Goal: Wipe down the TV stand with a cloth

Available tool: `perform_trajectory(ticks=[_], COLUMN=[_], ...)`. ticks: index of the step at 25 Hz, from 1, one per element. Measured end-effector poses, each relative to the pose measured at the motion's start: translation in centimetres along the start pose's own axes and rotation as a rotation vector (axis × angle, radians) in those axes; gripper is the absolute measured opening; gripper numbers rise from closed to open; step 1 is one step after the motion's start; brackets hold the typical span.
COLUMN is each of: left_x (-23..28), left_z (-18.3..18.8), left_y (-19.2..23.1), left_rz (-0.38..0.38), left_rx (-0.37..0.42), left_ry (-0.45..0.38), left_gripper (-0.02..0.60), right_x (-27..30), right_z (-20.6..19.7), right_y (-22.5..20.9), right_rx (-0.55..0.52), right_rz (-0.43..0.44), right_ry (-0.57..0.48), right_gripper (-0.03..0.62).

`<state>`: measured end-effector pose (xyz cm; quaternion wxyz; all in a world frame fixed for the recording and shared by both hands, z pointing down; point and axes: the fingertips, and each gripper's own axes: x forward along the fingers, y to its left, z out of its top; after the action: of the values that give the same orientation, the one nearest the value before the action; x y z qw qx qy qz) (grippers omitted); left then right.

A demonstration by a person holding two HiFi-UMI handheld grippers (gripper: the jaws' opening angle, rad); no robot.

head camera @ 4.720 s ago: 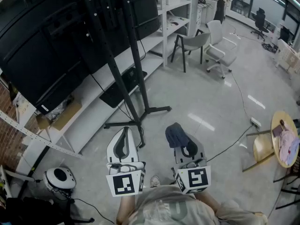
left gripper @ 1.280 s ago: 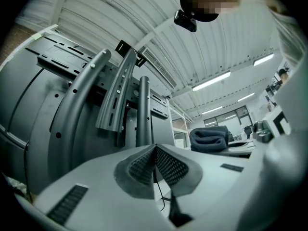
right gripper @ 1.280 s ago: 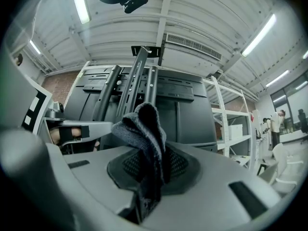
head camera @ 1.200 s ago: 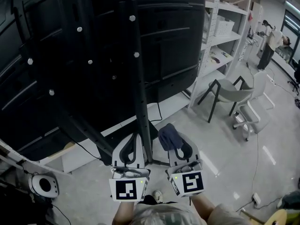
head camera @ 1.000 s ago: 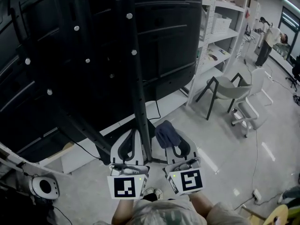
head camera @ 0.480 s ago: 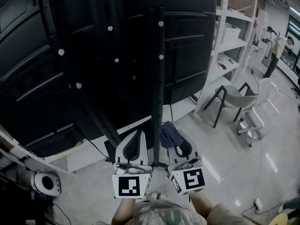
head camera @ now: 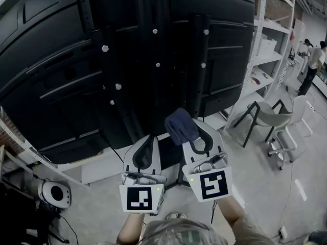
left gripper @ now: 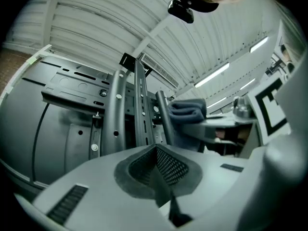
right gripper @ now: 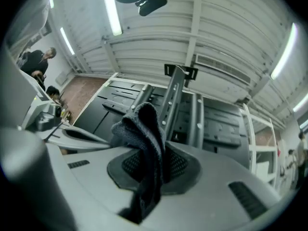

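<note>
**TV stand upright just ahead, cloth raised to it**

TV stand, a black metal frame of bolted vertical rails, rises straight ahead on the far side of both tools, fixed to the back of a large black flat television. The right gripper is clenched on a crumpled dark blue cloth, which bunches above its jaws close to the right-hand rail. Whether the fabric touches the metal I cannot tell. The left gripper has its jaws pressed together with nothing between them, near and to the left.

To wipe well, I judge the cloth's loose bunch should be pressed flat against a rail and drawn along its length, working round the bolt heads. The grip should stay firm so the fabric does not slip out.

No brand or lettering is legible anywhere; the only print is the black-and-white square marker on each gripper cube.
</note>
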<state>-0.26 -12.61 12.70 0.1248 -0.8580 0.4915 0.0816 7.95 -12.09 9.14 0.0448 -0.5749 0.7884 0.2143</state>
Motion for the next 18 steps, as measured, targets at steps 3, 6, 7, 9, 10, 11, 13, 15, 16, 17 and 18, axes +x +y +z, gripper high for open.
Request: perform_trajectory(ticks=[3,6,7,9,10,11,13,15,16,17,18], left_x=[-0.4,-1.3,-1.6,-2.4,-2.8,-3.1,-3.8,-4.3,-4.5,-4.7,-4.9], left_z=[1.6,2.5,2.6,2.8,2.8,2.7,2.7,2.7,2.6,2.6,2.7], left_y=[1.7,2.8,3.1,3.9,4.3,4.9,5.8,6.5,6.8,7.2,7.5], left_rz=[0.036,0.059,0.067,0.09,0.104,0.119,0.142,0.158,0.167,0.174,0.181], left_rx=[0.007,0.027,0.029,0.025,0.022,0.02,0.023,0.032,0.036,0.04,0.044], left_ry=[-0.023,-0.039,-0.043,-0.04,-0.037,-0.034,-0.032,-0.03,-0.026,-0.023,-0.019], left_gripper=[0.015,0.015,0.015,0.015,0.015,0.015,0.015,0.015,0.015,0.015,0.015], right_x=[3.5,6.2,7.0,8.6,9.4,10.1,11.4,12.3,12.7,13.0,13.3], right_z=[5.8,11.3,13.0,15.9,17.1,18.0,19.3,20.0,20.3,20.5,20.5], right_y=[0.6,1.8,2.1,2.9,3.2,3.6,4.2,4.6,4.8,5.0,5.1], right_rx=[-0.147,-0.337,-0.409,-0.514,-0.553,-0.591,-0.659,-0.692,-0.698,-0.703,-0.708], right_rz=[0.026,0.005,-0.01,-0.031,-0.036,-0.042,-0.059,-0.068,-0.067,-0.067,-0.069], right_ry=[-0.096,-0.18,-0.206,-0.249,-0.264,-0.275,-0.284,-0.284,-0.282,-0.279,-0.274], right_gripper=[0.057,0.057,0.057,0.057,0.057,0.057,0.057,0.057,0.057,0.057,0.057])
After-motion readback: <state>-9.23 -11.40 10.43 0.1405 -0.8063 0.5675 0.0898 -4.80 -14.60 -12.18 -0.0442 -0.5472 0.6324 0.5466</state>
